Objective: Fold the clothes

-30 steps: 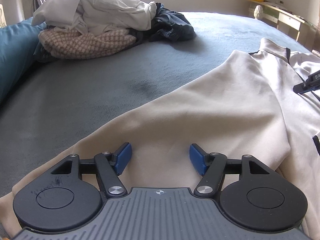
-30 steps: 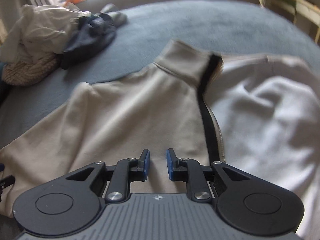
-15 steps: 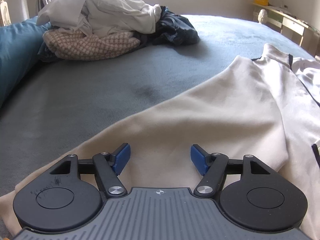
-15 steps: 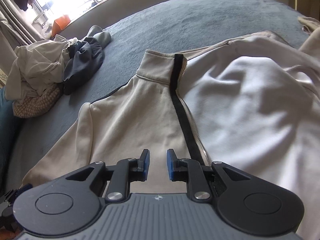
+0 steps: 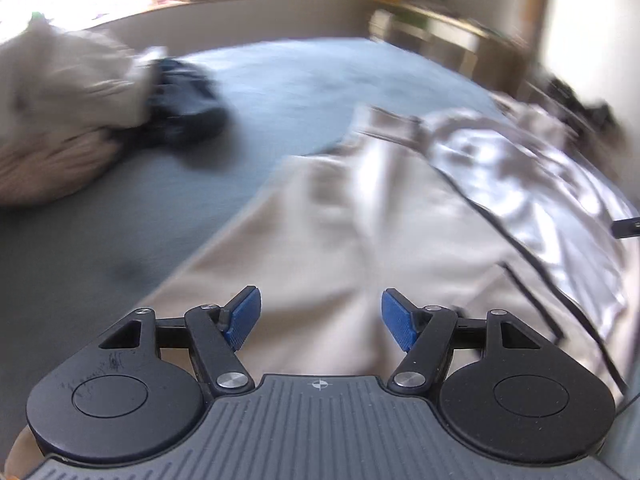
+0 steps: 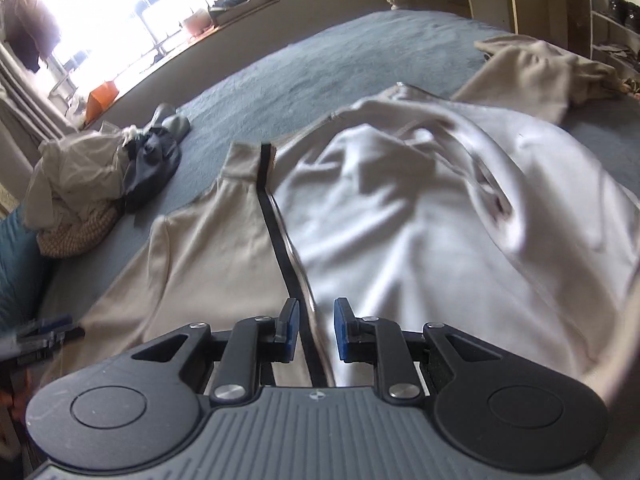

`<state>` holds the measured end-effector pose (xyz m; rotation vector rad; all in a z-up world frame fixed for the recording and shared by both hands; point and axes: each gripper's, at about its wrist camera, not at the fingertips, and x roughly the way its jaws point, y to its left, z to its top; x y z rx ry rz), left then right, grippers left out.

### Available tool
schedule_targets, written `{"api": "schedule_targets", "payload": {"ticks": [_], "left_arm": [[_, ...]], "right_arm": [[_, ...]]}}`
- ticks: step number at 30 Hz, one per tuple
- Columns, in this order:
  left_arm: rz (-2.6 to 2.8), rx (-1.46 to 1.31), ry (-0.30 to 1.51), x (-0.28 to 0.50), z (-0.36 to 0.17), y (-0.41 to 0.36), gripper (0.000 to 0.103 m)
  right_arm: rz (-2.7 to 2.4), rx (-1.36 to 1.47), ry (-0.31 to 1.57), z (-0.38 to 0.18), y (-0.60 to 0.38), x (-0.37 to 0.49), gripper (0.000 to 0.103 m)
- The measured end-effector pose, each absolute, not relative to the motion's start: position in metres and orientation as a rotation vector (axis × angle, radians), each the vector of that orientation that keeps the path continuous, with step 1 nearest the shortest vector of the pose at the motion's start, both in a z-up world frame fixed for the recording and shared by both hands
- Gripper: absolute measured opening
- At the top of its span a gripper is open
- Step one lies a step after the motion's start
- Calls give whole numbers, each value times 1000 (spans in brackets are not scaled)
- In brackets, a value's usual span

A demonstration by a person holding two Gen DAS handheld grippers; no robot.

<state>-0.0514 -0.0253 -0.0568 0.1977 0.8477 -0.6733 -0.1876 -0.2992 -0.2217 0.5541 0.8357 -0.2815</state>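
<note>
Bed [image 6: 360,52], grey-blue cover, carries everything. Your beige zip jacket [image 6: 208,256] lies spread across the near half, front open, pale lining [image 6: 400,240] turned up on the right panel, collar pointing away from you, one sleeve [image 6: 532,68] flung out to the far right edge. The left sleeve [image 5: 320,240] runs back toward your left gripper [image 5: 321,312]. A heap of unfolded clothes [image 6: 80,200] sits well apart at the far left, with a dark garment [image 6: 150,164] against it.

Step in hand, as you might judge it: laying out and closing the jacket, before any fold proper. No fold is made yet; the front stands open and the lining is rumpled.

Your left gripper hovers above the sleeve cloth, jaws spread wide, nothing between them (left view is badly blurred, so fine detail there is lost). Your right gripper [image 6: 314,328] hangs over the black zip strip [image 6: 280,248] near the hem end, jaws narrowly parted with a clear gap, nothing pinched; the strip passes beneath that gap, not inside it.

Next move likely calls for this: lower the right jaws onto the edge of the open panel beside the zip, pinch one layer only, and carry it over to shut the front. Left jaws should take the sleeve and bring it in across the body. Smooth the lining first, or creases get folded in.
</note>
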Motion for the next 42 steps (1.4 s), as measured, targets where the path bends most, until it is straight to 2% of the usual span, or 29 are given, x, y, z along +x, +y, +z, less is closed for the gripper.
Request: {"api": "schedule_targets", "payload": {"ticks": [10,12,15,17,20,21,23,26,31,36,37,38,42], "left_arm": [[-822,281,927,-111,-100,-96,67],[-837,289,933,-119,-103,-100,67],[-853,282,938,-125,-103,-104,67],[-862,280,941,-126,-104,-109,67],[-867,281,958,-128,-109,-114,67],[-866,280,969,-128,-111,-116,67],[-866,278,989,-130,-115,-117,67],[-862,280,1012,-132,-119,-118,67],[-849,287,1019,-132,-121,-118,67],[-843,296,1021,-131,-123,-122,68],[-844,299,1020,-132,-124,-123,68],[-844,301,1020,-132,-124,-124,68],[-844,304,1019,-132,-125,-125,69]], "right_arm": [[-403,730,967,-299,-303,-245,25],[-433,810,887,-295,-320,-261,25],[-531,894,762,-286,-354,-284,32],[-633,943,676,-282,-381,-302,46],[-780,1034,514,-280,-427,-331,47],[-822,1062,472,-282,-441,-338,50],[-908,1125,406,-289,-469,-350,64],[-983,1260,328,-307,-508,-362,67],[-985,1491,217,-344,-538,-368,68],[-949,1469,235,-352,-542,-352,67],[-943,1473,239,-352,-543,-351,65],[-942,1475,240,-351,-543,-349,54],[-930,1451,281,-344,-542,-339,48]]}}
